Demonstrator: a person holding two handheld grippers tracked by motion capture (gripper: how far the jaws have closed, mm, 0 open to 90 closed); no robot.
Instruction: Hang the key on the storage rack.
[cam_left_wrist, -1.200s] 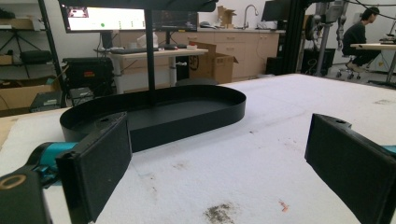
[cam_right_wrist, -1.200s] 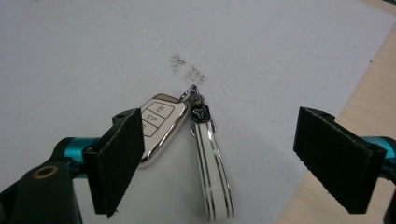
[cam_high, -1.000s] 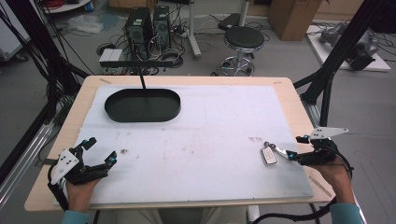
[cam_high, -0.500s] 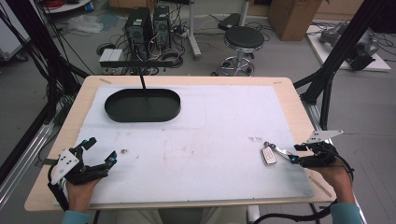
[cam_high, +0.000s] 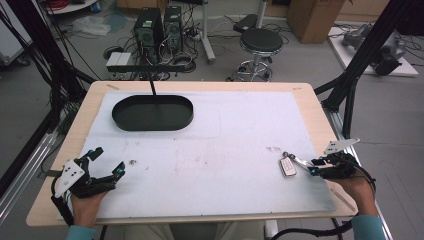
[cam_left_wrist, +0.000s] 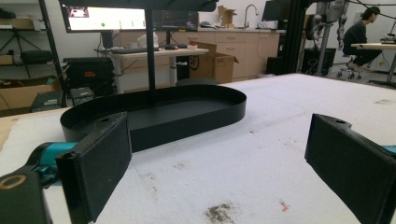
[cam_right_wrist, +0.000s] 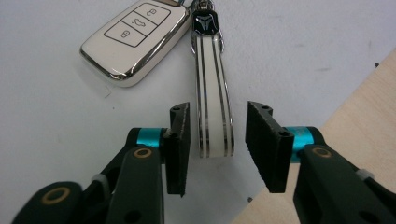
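A white car key fob lies on the white mat near the table's right edge, and its white striped strap runs toward my right gripper. My right gripper is open, with one jaw on each side of the strap's end and a small gap at both sides. A black oval tray stands empty at the far left. My left gripper rests wide open at the front left, pointing at the tray and holding nothing.
A thin black post rises at the tray's far side. The wooden table edge runs close by the right gripper. Dark stains mark the mat. A stool and computer cases stand beyond the far edge.
My right gripper has slid left along the mat, so its jaws now flank the strap's end. The left gripper, key and tray have not moved.
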